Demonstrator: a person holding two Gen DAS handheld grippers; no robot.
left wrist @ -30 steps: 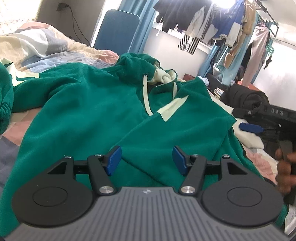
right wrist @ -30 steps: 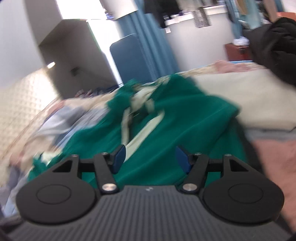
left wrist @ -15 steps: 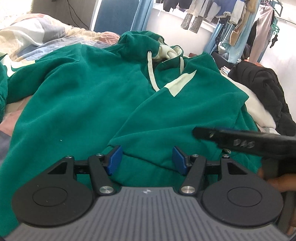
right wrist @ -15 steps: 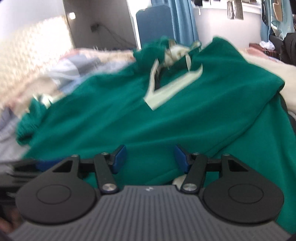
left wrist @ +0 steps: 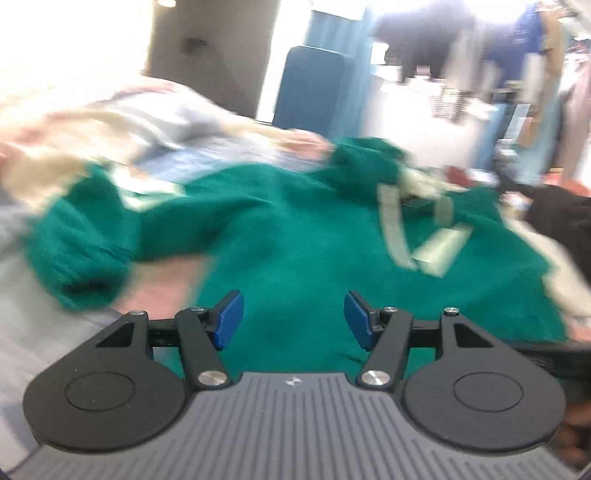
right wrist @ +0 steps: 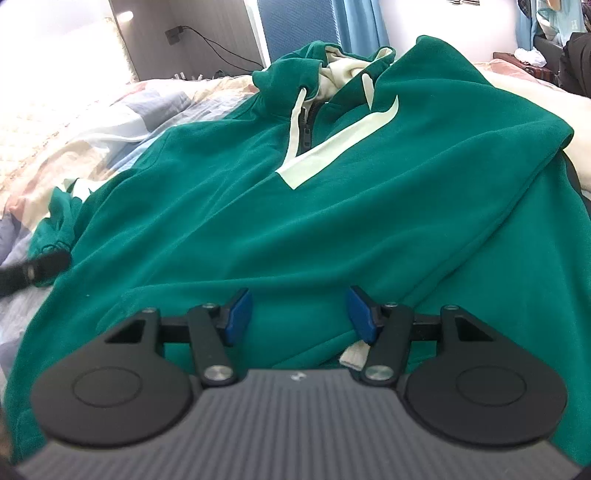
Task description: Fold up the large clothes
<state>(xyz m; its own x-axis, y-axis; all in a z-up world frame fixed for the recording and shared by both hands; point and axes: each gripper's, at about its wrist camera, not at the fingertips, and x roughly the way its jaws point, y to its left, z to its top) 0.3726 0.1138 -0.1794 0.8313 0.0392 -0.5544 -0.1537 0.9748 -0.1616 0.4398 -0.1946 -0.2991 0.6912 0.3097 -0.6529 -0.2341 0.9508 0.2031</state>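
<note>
A large green hoodie [right wrist: 332,192] with a cream hood lining, drawstrings and stripe lies spread front-up on the bed. My right gripper [right wrist: 297,314] stands open low over its near hem, with green cloth under the gap; a cream strip end [right wrist: 354,356] lies beside the right finger. In the blurred left wrist view, my left gripper [left wrist: 293,319] is open above the left part of the hoodie [left wrist: 314,236]. The sleeve cuff [left wrist: 85,266] lies bunched to its left. Neither gripper holds cloth.
A patchwork quilt [right wrist: 92,122] covers the bed to the left. A blue panel [right wrist: 299,26] stands behind the bed. A black jacket [left wrist: 561,218] and a white cloth [right wrist: 554,96] lie on the right, with hanging clothes [left wrist: 480,55] beyond.
The left gripper has swung left, bringing the sleeve cuff into its now blurred view. The right gripper has sunk closer to the hoodie's hem and its view has sharpened.
</note>
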